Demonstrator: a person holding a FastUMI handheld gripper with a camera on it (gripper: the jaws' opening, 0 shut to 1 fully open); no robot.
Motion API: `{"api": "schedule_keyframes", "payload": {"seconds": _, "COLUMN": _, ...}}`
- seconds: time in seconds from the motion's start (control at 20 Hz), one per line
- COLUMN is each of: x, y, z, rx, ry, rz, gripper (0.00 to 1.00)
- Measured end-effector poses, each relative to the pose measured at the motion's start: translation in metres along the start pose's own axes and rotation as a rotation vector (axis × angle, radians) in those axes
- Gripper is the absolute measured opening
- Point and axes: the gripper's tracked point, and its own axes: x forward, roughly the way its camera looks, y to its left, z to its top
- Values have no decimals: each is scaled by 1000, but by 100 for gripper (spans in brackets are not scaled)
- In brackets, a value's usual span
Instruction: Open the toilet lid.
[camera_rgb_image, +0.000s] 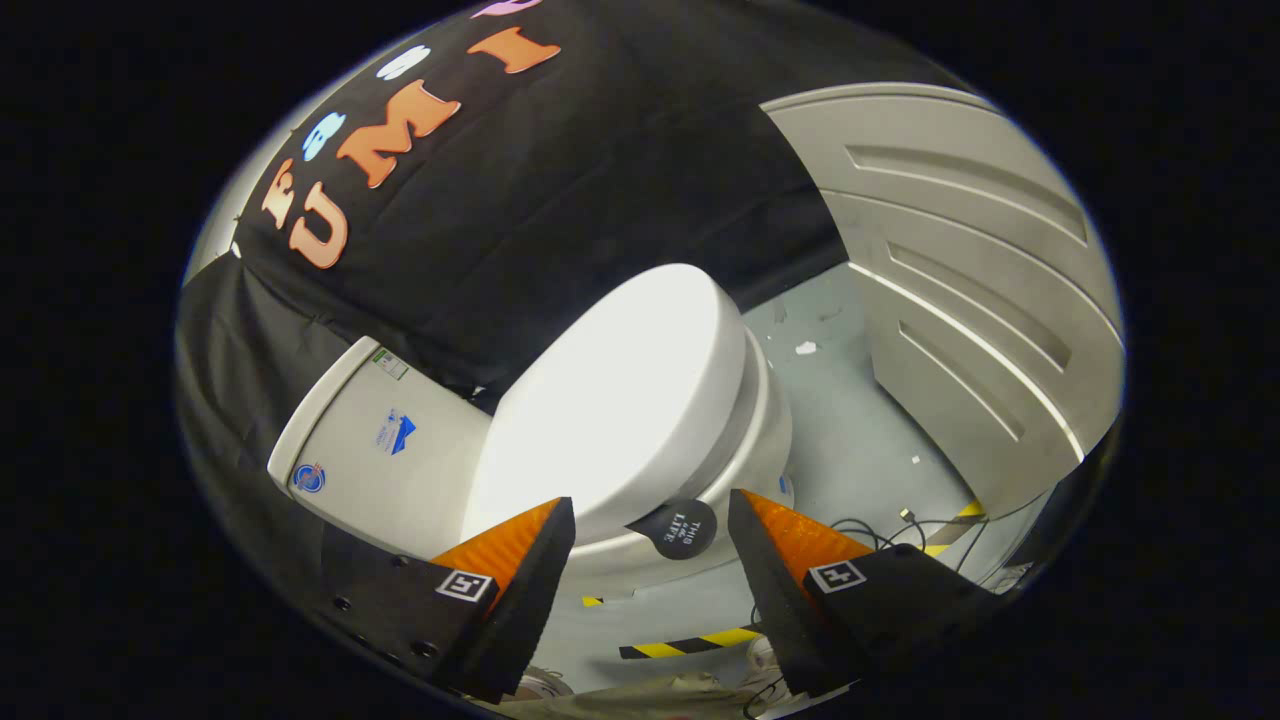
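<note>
1. Tool (650, 560): two fingers spread wide, holding nothing. It hovers just short of the toilet's front, with no contact visible on either finger.
2. Toilet lid (610, 400): white, oval, lying shut and flat on the seat. It sits just ahead of the fingers and slightly toward the left one. Its long axis runs away from the tool toward the tank, so the hinge end is the far end and the free front lip is the near end.
3. Round black tab (677, 527): fixed at the lid's front lip and hanging over the bowl rim. It lies between the two fingers and nearer the right one. Judged to be the lifting point; the next move likely calls for closing on it or hooking under the lip, then swinging upward toward the tank.
4. Tank (375, 450): white, behind the lid and against the black cloth wall.
5. Bowl (760, 440): closed over by the lid; contents hidden.
6. Floor (850, 420): grey, with striped tape (690, 642) and cables (880, 530) near the right finger.
7. Panelled door (980, 290): pale, well to the right of the toilet.
</note>
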Motion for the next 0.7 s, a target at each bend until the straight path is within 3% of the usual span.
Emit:
{"api": "schedule_keyframes", "payload": {"seconds": 0.2, "x": 14, "y": -14, "z": -28, "rx": 150, "ry": 114, "rz": 46, "gripper": 97}}
{"api": "schedule_keyframes", "payload": {"seconds": 0.3, "x": 17, "y": -16, "z": -34, "rx": 227, "ry": 145, "rz": 71, "gripper": 90}}
{"api": "schedule_keyframes", "payload": {"seconds": 0.45, "x": 21, "y": -24, "z": -38, "rx": 293, "ry": 148, "rz": 68, "gripper": 70}}
{"api": "schedule_keyframes", "payload": {"seconds": 0.5, "x": 22, "y": -25, "z": -38, "rx": 313, "ry": 148, "rz": 70, "gripper": 70}}
{"api": "schedule_keyframes", "payload": {"seconds": 0.7, "x": 24, "y": -19, "z": -30, "rx": 371, "ry": 121, "rz": 109, "gripper": 32}}
